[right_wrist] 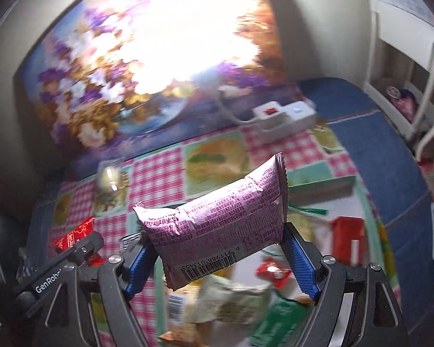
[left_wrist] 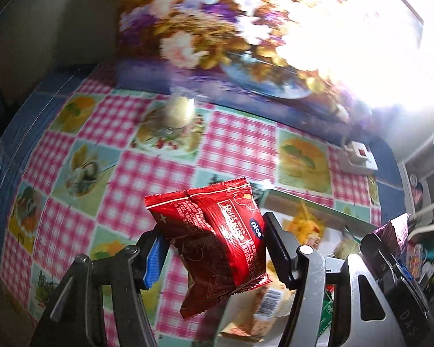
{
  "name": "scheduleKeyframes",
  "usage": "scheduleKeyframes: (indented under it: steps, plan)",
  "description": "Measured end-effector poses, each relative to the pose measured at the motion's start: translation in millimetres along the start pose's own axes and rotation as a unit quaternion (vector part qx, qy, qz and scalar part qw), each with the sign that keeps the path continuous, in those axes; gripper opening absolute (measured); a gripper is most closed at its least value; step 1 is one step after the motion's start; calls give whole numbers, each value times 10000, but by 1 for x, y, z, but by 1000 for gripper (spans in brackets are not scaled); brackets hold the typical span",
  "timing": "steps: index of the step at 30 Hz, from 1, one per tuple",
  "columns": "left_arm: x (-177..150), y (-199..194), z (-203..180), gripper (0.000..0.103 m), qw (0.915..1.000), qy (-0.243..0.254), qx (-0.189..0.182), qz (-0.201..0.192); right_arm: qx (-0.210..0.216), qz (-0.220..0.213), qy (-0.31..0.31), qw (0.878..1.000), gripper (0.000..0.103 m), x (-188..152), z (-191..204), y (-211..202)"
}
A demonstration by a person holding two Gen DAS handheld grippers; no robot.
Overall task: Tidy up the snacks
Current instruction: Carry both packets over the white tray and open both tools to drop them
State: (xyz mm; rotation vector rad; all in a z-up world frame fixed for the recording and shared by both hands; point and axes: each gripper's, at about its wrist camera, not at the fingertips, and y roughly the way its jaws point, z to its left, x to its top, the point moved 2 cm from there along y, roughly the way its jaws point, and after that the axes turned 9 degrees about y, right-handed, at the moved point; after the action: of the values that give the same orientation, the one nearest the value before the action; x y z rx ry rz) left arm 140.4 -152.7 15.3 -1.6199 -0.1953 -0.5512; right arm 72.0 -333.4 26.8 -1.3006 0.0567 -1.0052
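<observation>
The left gripper (left_wrist: 214,248) has its fingers (left_wrist: 277,248) clamped on a red snack packet (left_wrist: 217,240), which hangs tilted between the blue-padded finger on one side and the black one on the other, lifted clear of the worktop (left_wrist: 147,179) with its pink-check and fruit-picture cloth. The right gripper (right_wrist: 220,257) has its fingers (right_wrist: 299,263) closed on the two ends of a purple snack packet (right_wrist: 217,225), held crosswise with its barcode facing the camera, also off the cloth. Below both packets sits an open white box (right_wrist: 324,186) with a pale green rim, holding a jumble of other snacks (right_wrist: 234,297) in red, green and beige wrappers; much of it is blurred. In the left wrist view the right gripper appears at the right edge with a corner of the purple packet showing, and in the right wrist view the left gripper appears at the lower left with a bit of the red packet. A white power strip (right_wrist: 283,114) with a red switch lies near the back of the worktop, just in front of a large floral picture (left_wrist: 217,37) leaning against the wall, part of it washed out by glare
</observation>
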Motion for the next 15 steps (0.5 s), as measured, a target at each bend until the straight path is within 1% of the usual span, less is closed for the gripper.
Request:
scheduleKeyframes:
  steps: [7, 11, 15]
  plan:
    - [7, 6, -44, 64, 9988, 479, -9, -60, -35, 31, 262, 9996, 83, 7, -27, -2]
    - [8, 11, -50, 64, 9986, 517, -48, -27, -42, 37, 360, 9993, 83, 10, -37, -3]
    - [8, 13, -49, 64, 9988, 498, 35, -19, 4, 56, 454, 9990, 83, 12, -41, -3]
